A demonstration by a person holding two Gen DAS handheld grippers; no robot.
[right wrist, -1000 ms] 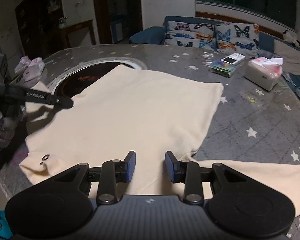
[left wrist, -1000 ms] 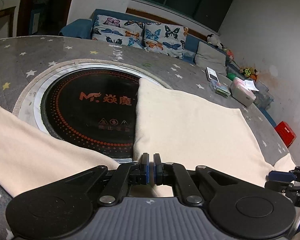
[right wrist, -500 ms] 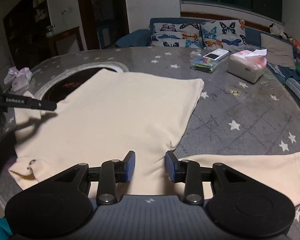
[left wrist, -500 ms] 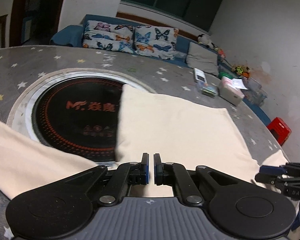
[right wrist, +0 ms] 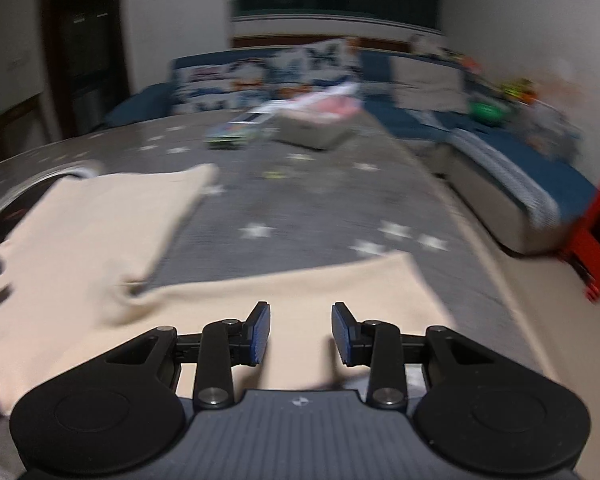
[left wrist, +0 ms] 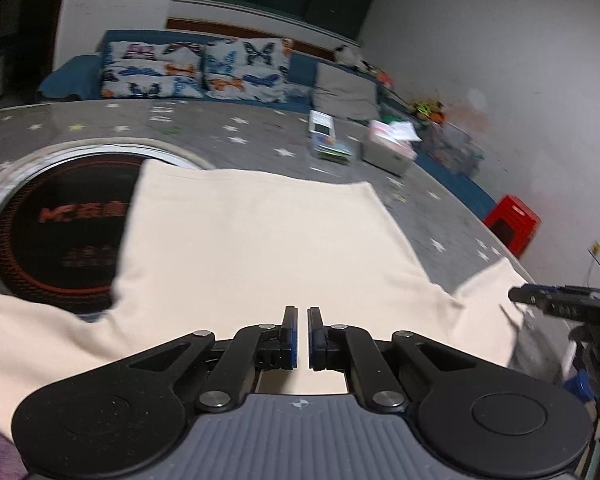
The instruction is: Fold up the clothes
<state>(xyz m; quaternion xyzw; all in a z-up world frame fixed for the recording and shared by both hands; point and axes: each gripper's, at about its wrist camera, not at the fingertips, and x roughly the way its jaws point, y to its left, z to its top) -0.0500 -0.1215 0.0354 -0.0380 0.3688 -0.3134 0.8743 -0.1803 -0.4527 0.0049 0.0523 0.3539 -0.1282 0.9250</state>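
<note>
A cream long-sleeved top [left wrist: 260, 240] lies flat on the round grey star-patterned table [left wrist: 240, 136], its left side over a black induction plate [left wrist: 56, 236]. My left gripper [left wrist: 299, 336] hovers over the top's near edge with its jaws nearly together and nothing between them. My right gripper [right wrist: 299, 332] is open and empty over the top's right sleeve [right wrist: 320, 288]. The right gripper also shows at the right edge of the left wrist view [left wrist: 560, 300]. The top's body [right wrist: 88, 232] lies to the left in the right wrist view.
A tissue box [left wrist: 388, 152], a phone [left wrist: 322, 126] and a small clear box [left wrist: 332, 152] sit at the table's far side. A blue sofa with butterfly cushions [left wrist: 196, 68] stands behind. A red stool [left wrist: 512, 220] stands on the floor at the right.
Both grippers have swung to the right. The left now hovers over the top's middle rather than the plate edge. The right has moved from the body to over the right sleeve.
</note>
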